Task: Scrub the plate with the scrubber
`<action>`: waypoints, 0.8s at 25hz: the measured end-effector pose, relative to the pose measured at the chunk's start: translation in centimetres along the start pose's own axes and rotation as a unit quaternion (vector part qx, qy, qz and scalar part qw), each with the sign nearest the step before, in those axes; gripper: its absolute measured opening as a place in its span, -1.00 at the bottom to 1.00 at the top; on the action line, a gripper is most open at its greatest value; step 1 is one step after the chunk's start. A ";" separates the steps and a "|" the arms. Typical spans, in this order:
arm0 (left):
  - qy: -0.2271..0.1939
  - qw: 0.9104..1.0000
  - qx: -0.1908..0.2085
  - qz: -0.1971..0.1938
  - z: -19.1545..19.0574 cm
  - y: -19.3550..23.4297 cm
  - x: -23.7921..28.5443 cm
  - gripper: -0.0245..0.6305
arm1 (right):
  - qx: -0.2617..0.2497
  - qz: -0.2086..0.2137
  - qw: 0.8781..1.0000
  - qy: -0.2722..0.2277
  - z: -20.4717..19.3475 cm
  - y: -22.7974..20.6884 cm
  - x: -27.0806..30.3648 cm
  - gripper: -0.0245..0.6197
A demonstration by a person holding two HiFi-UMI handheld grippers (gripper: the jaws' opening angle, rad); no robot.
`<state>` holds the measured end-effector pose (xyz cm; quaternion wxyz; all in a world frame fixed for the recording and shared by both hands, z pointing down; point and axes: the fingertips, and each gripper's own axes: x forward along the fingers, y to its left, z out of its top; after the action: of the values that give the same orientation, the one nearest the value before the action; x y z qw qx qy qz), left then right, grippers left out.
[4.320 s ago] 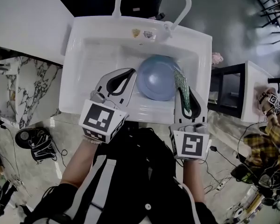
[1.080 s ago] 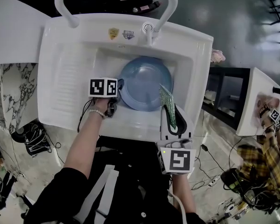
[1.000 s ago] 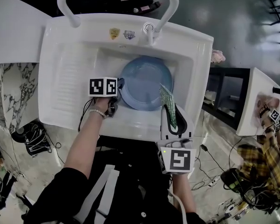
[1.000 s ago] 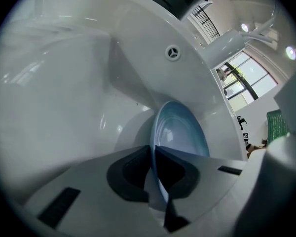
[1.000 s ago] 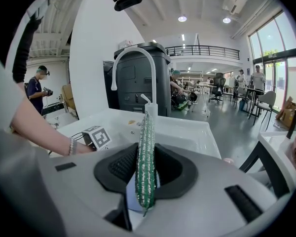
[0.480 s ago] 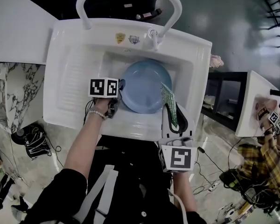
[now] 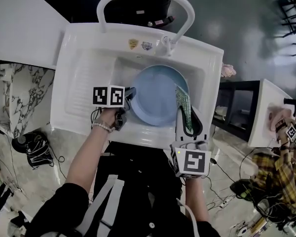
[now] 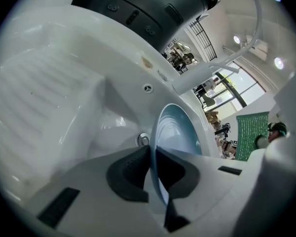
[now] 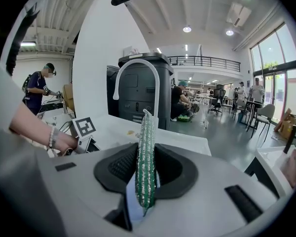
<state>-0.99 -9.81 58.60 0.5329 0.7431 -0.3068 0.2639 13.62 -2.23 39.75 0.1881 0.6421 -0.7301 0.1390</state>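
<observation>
Your left claw, centre-left, clamps the plate rim; your right claw, lower centre, grips the scrubber.

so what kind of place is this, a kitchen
Likely a lab or workshop hall, not a home kitchen: a free-standing sink, cables trailing on the floor, other people seated beyond.

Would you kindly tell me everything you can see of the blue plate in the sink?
The plate is round, pale blue and glossy, perhaps ceramic or melamine, with a shallow well and a raised rim. No dirt or suds show on it. It is inside the basin of the white sink, below the tap. The left gripper is shut on its left rim, one pad on each face. The green scrubber, held by the right gripper, overlaps its right edge; whether they touch is unclear.
</observation>
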 end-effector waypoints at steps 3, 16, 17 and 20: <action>-0.006 1.000 -0.006 -0.006 0.0 -0.8 -1.3 -0.87 | -0.011 0.001 1.000 -0.001 0.5 0.0 0.3 -0.63; -0.043 0.998 -0.031 -0.024 0.0 -3.0 -5.8 -0.85 | -0.054 0.011 0.998 -0.005 2.0 0.6 3.2 -0.63; -0.046 0.998 -0.032 -0.025 0.1 -3.2 -6.0 -0.85 | -0.057 0.010 0.998 -0.003 2.0 0.5 3.4 -0.63; -0.051 0.998 -0.029 -0.028 0.3 -3.8 -6.6 -0.85 | -0.062 0.004 0.998 0.003 2.0 0.1 4.1 -0.63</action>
<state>-2.57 -7.98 51.39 0.5450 0.7482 -0.3201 0.2015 12.91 -6.73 39.83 0.2293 0.6259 -0.7391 0.0964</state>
